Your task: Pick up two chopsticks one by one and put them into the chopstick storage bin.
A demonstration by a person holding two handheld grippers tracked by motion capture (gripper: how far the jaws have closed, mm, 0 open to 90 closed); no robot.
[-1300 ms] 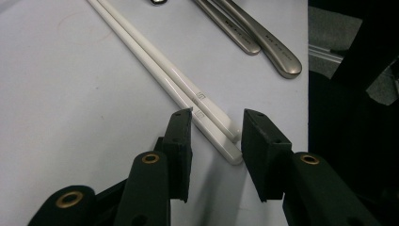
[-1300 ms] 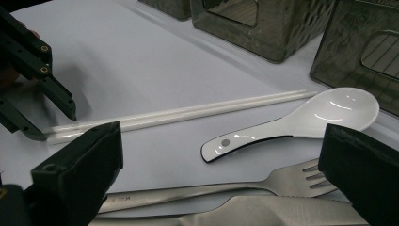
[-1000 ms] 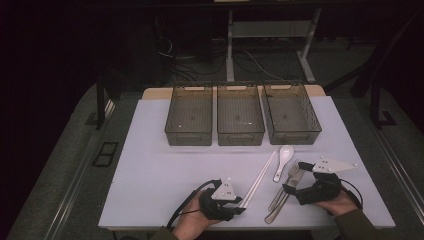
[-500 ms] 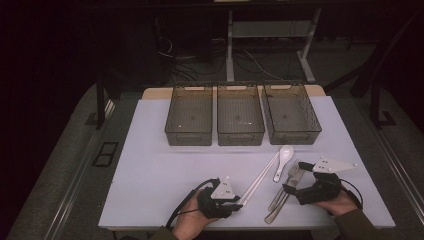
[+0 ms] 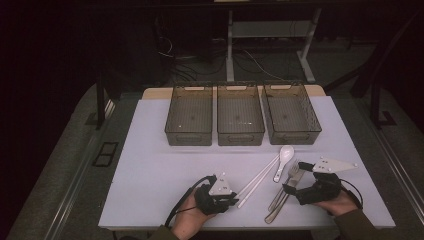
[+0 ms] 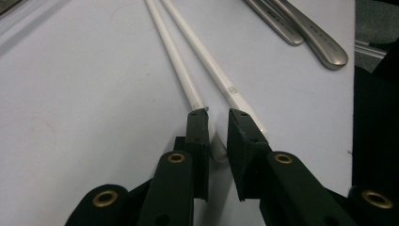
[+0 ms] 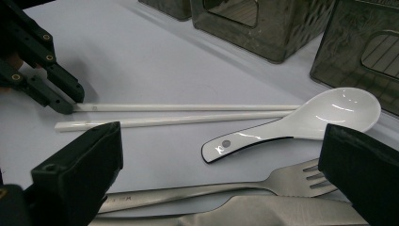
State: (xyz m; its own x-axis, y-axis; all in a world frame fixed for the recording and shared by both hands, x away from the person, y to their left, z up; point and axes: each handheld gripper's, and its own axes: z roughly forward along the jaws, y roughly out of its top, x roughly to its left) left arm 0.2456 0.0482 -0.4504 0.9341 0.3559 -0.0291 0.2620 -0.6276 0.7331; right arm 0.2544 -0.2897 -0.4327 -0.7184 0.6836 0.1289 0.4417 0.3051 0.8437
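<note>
On the near table edge: cutlery lot, sorting in hand, my two grippers low beside it.

High view: three mesh bins [image 5: 240,120] in a row at the far side, apparently one per cutlery type. Chopsticks [image 5: 257,181], spoon [image 5: 285,159], fork [image 5: 286,183] and knife [image 5: 280,202] lie together between my hands; left gripper [image 5: 235,197] sits at the chopsticks' near ends, right gripper [image 5: 290,189] over the metal handles. Jaw gaps too small to read.
Left gripper view: jaws narrowly parted, straddling the near end of one chopstick [image 6: 181,77], not yet pinching it; its tip is hidden between the pads. The second chopstick [image 6: 211,70] lies just beside the first.
Right gripper view: jaws spread wide, holding nothing, framing the spoon [image 7: 301,122] and fork [image 7: 226,186]. Knife blade cut off below.
</note>
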